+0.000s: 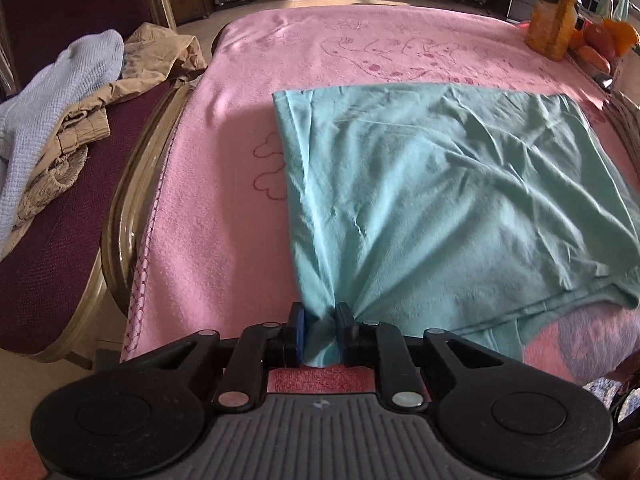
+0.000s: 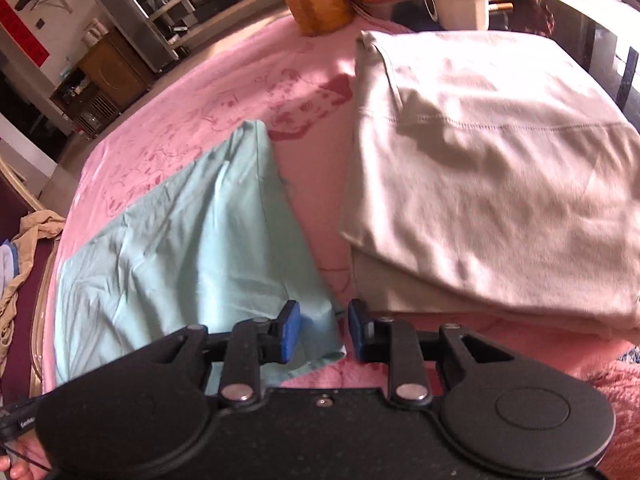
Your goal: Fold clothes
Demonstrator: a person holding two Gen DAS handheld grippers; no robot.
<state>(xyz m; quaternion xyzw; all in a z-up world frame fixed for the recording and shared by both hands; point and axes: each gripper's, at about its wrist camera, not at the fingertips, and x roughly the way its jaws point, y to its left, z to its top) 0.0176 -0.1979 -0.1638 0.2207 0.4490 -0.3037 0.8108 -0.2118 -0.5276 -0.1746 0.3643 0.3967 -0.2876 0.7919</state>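
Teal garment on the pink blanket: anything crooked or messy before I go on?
The teal garment is wrinkled, and its near hem bunches where the left tool pinches it. The near right edge curls up unevenly. The right tool is open over its corner. The folded beige garment looks tidy.

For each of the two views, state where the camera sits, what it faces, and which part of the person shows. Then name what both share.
Left wrist: on the left gripper, facing down over the pink blanket; fingers pinch the teal garment; no hand visible.
Right wrist: on the right gripper, open over the teal garment's corner, beside a folded cream garment; fingertips show bottom left.
Shared: teal garment, pink blanket, amber bottle.
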